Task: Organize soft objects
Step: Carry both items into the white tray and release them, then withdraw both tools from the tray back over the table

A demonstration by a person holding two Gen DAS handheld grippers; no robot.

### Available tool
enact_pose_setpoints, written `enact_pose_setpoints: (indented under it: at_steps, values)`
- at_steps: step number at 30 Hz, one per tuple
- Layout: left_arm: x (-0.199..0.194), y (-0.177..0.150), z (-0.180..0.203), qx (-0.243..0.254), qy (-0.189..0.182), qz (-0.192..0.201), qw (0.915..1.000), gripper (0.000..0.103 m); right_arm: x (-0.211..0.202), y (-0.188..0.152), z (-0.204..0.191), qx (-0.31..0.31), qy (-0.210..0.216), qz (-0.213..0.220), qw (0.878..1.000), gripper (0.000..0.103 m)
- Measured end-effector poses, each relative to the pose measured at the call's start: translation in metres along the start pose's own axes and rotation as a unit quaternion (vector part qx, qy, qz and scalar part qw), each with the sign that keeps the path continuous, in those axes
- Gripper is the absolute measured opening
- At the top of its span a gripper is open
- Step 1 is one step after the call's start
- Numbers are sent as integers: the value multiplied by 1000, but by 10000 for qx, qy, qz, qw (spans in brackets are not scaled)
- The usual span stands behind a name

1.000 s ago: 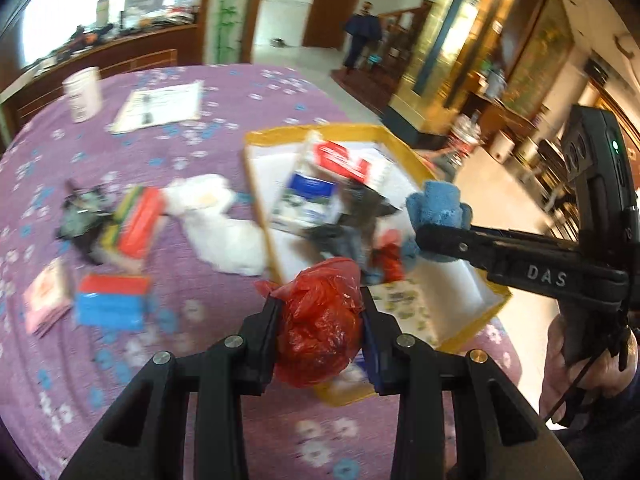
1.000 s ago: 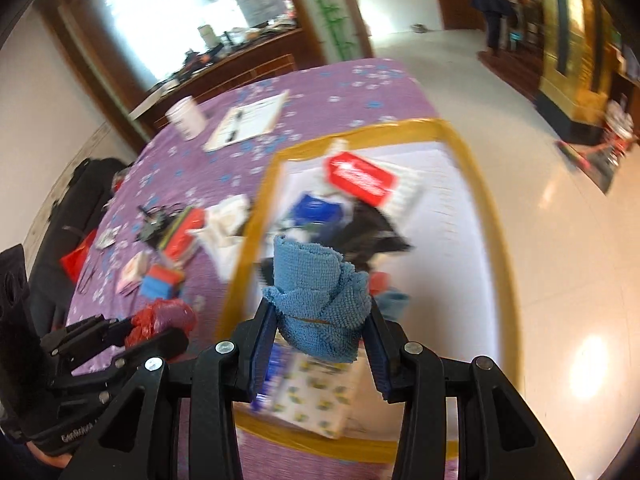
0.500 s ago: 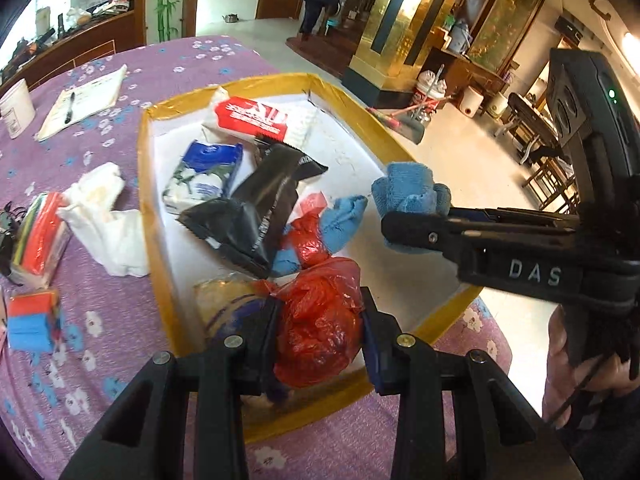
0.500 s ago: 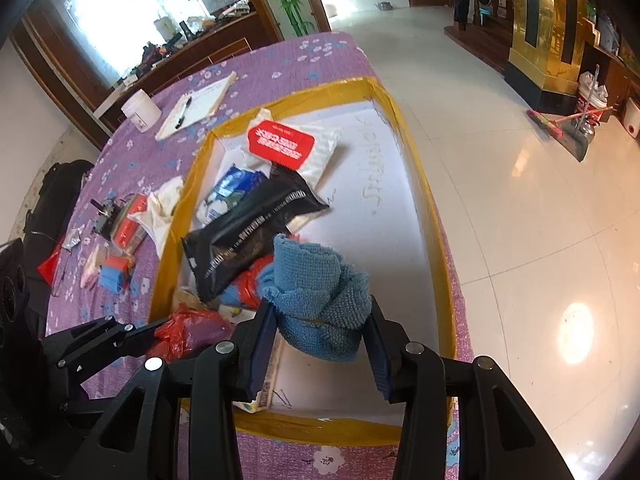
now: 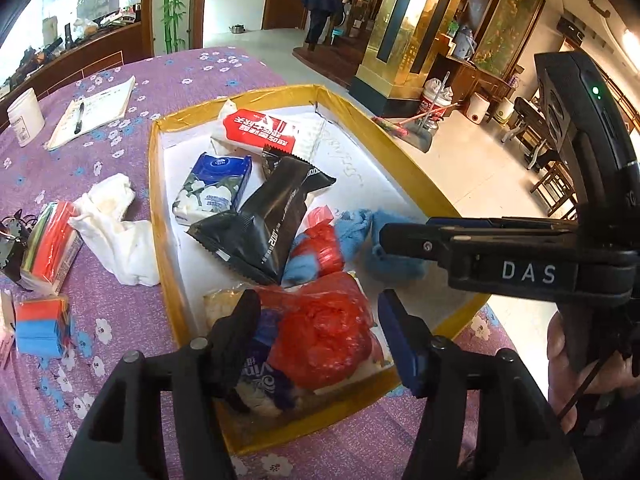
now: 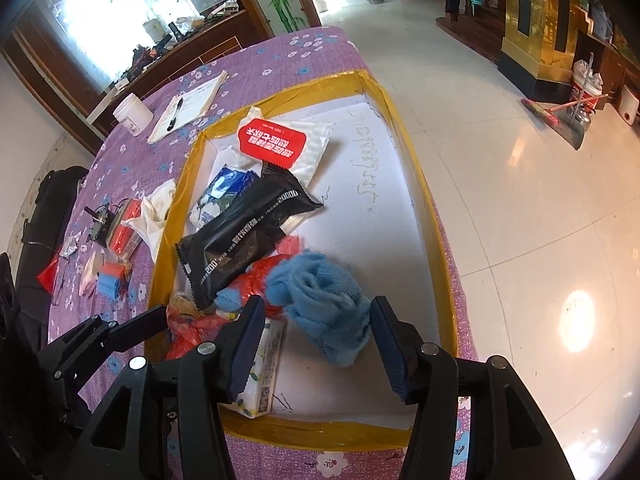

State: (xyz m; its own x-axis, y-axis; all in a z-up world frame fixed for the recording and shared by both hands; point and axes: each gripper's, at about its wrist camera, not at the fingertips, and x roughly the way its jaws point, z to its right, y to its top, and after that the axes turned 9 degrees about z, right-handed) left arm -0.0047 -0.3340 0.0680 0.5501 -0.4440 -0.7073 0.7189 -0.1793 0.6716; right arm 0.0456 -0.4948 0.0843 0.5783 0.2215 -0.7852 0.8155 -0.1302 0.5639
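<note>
Yellow-rimmed tray [image 5: 154,184]; left hand-held gripper [image 5: 320,320] just opening, red bag [image 5: 324,336] loose; right hand-held gripper [image 6: 316,328] likewise, blue cloth [image 6: 324,300] loose.

My left gripper [image 5: 320,316] is matte black plastic, two angled arms ending in fingers [image 5: 240,320], one with a black pad and the other with a dark blue ribbed pad. Round silver screws sit on each arm's joints. My right gripper [image 6: 316,328] has the same black frame and silver screws, with dark blue ribbed pads on both fingers [image 6: 248,332]. Seen from the left wrist view, its side carries white letters "DAS", and its tall black handle shows a small green light near the top. A thin black cable hangs beside the handle where my right hand [image 5: 576,364] wraps it; a dark sleeve edge shows below.
</note>
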Motion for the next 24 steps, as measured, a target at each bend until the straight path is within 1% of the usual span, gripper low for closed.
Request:
enact_pose_setpoints:
  at_steps: [5, 10, 17, 24]
  values:
    - [-10, 1, -5, -50, 46, 83, 9999, 60, -10, 4, -5, 39, 36, 244, 9997, 59]
    - [-26, -3, -20, -195, 138, 177, 9996, 60, -14, 6, -22, -52, 188, 406, 9990, 59]
    - [-51, -15, -48, -508, 387, 304, 9975, 60, -4, 2, -62, -400, 482, 286, 9976, 59]
    - [-76, -36, -96, -1075, 777, 397, 9904, 61, 7, -3, -101, -714, 727, 152, 9947, 59]
